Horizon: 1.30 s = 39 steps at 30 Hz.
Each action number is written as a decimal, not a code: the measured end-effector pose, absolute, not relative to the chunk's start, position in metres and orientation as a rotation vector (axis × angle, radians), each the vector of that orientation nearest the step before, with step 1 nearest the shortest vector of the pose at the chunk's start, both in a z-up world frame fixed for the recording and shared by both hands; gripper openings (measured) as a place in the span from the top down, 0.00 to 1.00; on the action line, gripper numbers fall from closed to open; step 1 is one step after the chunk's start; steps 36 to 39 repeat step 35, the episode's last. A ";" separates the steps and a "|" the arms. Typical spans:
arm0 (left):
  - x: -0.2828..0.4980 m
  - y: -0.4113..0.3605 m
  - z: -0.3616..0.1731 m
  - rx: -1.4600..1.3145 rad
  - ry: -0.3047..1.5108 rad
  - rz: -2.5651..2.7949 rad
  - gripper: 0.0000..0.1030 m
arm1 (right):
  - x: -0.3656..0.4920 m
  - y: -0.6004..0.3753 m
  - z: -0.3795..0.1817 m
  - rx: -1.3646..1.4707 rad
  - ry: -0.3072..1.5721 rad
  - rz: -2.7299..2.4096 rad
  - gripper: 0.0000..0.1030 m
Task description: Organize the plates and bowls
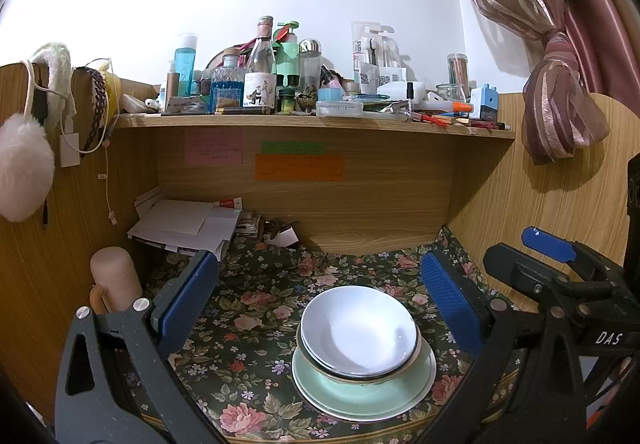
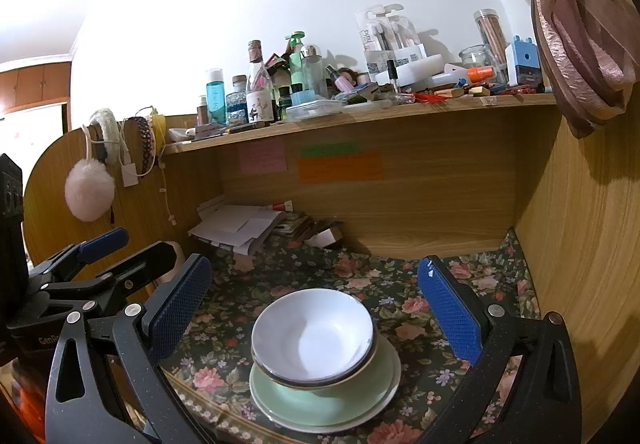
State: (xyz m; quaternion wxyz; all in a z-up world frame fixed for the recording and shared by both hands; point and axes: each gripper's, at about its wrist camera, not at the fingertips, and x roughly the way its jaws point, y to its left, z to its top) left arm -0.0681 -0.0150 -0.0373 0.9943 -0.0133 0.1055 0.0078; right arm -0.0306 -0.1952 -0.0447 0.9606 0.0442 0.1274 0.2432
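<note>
both claws are spread wide and hold nothing. the left claw (image 1: 320,300) hangs above the table (image 1: 256,324), which is covered by a dark floral cloth, and the stack of dishes lies low between its two blue-padded fingers (image 1: 188,300), nearer the right-hand finger and apart from both. the stack is built from a white plate (image 1: 424,392) at the bottom, a pale green plate (image 1: 360,392) on it, then a green bowl with a dark gilded rim (image 1: 320,360), and a white bowl (image 1: 360,328) nested on top. the right claw (image 2: 316,308) stands the same way, fingers (image 2: 448,316) far apart, with the white bowl (image 2: 316,336) just ahead and below its middle, sitting in the green bowl (image 2: 340,384) over the green plate (image 2: 304,404) and white plate (image 2: 360,420); no finger touches the stack. in the left wrist view the right claw's black frame shows off to the right; in the right wrist view the left claw's frame shows off to the left. beyond both claws, against the wooden back panel, lies a pile of papers (image 1: 188,224), with coloured sticky notes (image 1: 300,166) on the panel above. left of the left claw stands a pinkish cylindrical cup (image 1: 114,280). higher up, a shelf (image 1: 280,122) is crowded with bottles and jars, and a tied pink curtain (image 1: 560,96) hangs to the right.
</note>
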 end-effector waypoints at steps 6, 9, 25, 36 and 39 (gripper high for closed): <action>-0.067 -0.015 -0.037 -0.031 0.214 0.014 0.00 | -0.031 -0.193 -0.044 0.090 0.260 0.491 0.00; -0.066 -0.016 -0.037 -0.033 0.217 0.013 0.00 | -0.031 -0.194 -0.045 0.090 0.258 0.491 0.00; -0.062 -0.018 -0.039 -0.044 0.234 0.016 0.00 | -0.030 -0.191 -0.046 0.095 0.265 0.487 0.00; -0.058 -0.016 -0.041 -0.052 0.251 0.010 0.00 | -0.026 -0.190 -0.054 0.104 0.281 0.482 0.00; -0.058 -0.016 -0.041 -0.052 0.251 0.010 0.00 | -0.026 -0.190 -0.054 0.104 0.281 0.482 0.00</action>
